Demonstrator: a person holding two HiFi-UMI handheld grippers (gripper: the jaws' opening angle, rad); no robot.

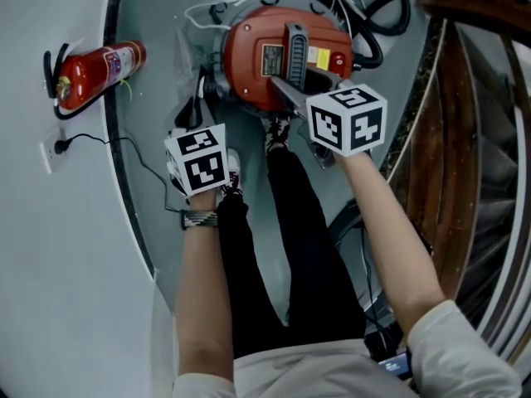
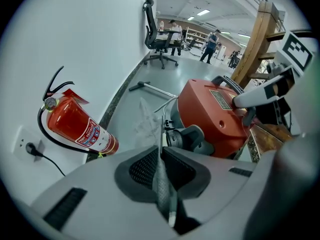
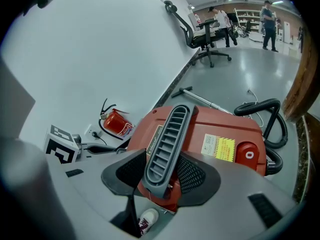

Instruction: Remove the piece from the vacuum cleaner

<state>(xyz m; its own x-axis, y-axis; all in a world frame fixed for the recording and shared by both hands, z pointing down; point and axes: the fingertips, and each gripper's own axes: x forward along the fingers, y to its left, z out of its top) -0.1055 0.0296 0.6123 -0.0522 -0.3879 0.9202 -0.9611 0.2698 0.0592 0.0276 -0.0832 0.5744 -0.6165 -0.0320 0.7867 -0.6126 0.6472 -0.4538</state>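
Bare forearms (image 1: 199, 305) reach down past black trousers (image 1: 290, 247) to the red vacuum cleaner (image 1: 265, 44). It sits on the grey floor (image 1: 158, 15) just ahead of the person's shoes (image 1: 278, 133) and close to the white wall (image 1: 50, 288). A dark grey slatted handle (image 3: 167, 134) runs along its top. A grey hose port (image 2: 189, 140) juts from the side facing the left hand-held gripper (image 2: 161, 154), and a black hose (image 3: 267, 109) loops behind the body. A metal tube (image 3: 207, 103) lies on the floor beyond, and a patch of clear film (image 2: 145, 124) lies beside the port.

A red fire extinguisher (image 1: 95, 71) sits at the foot of the wall, near a wall socket (image 1: 58, 146) with a black lead plugged in. On the vacuum cleaner's other side stands a wooden structure (image 1: 473, 106). Farther down the room are an office chair (image 2: 157, 34) and several people standing under ceiling lights.

The right hand-held gripper (image 3: 160, 156) has its jaws set wide, one mesh pad on each side of the handle near its lower end, clamping it. The left hand-held gripper's jaws are almost together, pinching a thin pale strip (image 2: 162, 184) seen edge-on, which rises from between the pads toward the hose port. I cannot tell what the strip is made of.
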